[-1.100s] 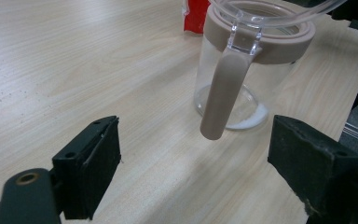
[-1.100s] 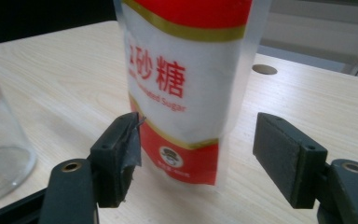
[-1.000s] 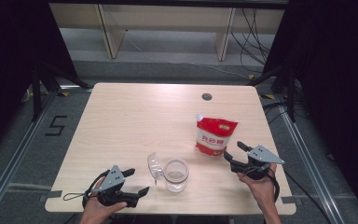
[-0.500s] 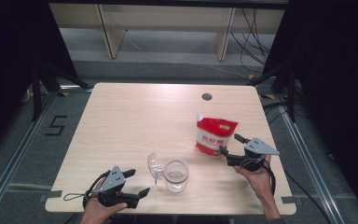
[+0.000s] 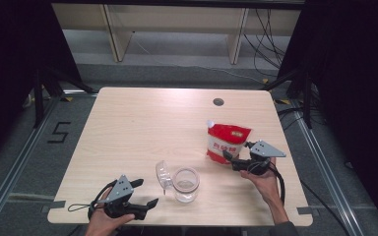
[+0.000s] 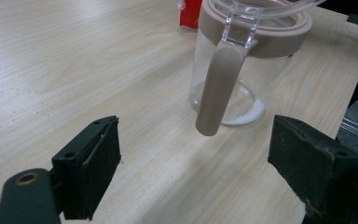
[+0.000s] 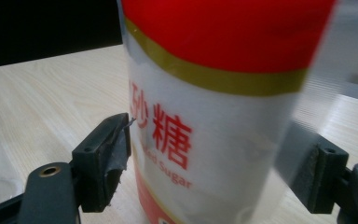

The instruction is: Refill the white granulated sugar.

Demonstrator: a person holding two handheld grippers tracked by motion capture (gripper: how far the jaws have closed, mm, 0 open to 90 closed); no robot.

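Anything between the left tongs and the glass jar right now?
No. Bare tabletop lies between the open left tongs and the glass jar, seen in the left gripper view.

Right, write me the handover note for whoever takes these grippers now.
Right gripper: fingers open around the lower part of the red sugar pouch, which stands upright and unopened-looking; no firm grip yet.
Left gripper: open, holding nothing, pointing at the glass jar.
Jar: lid flipped open, a little white powder at the bottom.
Done: jar opened, right gripper at the pouch.
Left, probably: close on the pouch, lift it, pour into the jar.
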